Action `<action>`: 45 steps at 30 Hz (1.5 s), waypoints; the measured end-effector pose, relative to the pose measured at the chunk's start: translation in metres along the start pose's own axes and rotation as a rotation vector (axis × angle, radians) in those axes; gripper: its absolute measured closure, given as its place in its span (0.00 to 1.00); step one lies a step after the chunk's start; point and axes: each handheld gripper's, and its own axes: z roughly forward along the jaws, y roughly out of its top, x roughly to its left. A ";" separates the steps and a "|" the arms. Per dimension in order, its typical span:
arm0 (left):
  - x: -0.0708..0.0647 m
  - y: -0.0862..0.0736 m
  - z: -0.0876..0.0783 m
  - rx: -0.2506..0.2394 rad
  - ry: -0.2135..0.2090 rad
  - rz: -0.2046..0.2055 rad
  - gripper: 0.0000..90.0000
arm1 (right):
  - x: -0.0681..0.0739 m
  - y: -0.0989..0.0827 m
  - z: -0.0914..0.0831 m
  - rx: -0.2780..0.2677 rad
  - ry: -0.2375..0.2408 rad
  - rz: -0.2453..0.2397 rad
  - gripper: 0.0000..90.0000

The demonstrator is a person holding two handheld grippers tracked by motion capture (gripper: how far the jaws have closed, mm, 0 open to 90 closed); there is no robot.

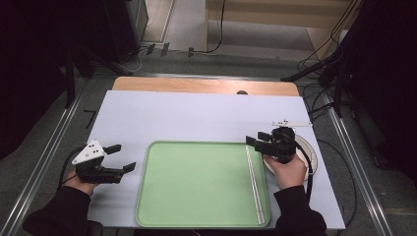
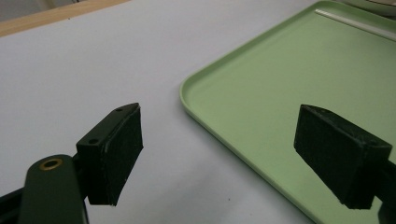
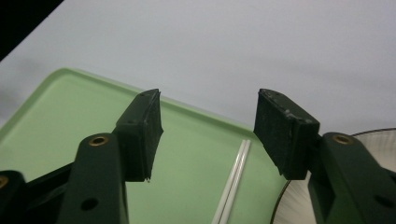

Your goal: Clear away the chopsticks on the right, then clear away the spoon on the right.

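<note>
White table (image 1: 196, 118) | green tray (image 1: 196, 187): 2 chopsticks (image 1: 254, 184) | right gripper (image 1: 256, 139) released, empty | left gripper (image 1: 122, 158) released

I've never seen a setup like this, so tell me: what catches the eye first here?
A big pale green tray lies in the middle of the white table, with a pair of white chopsticks lying along its right edge. On either side a hand holds a black two-jaw tool: the left gripper beside the tray, the right gripper above its right edge, both with jaws open and nothing between them. A ribbed white plate sits just right of the tray.
</note>
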 end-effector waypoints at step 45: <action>0.000 -0.001 -0.001 0.016 0.003 0.007 0.17 | -0.101 0.005 -0.047 -0.058 -0.153 0.141 0.47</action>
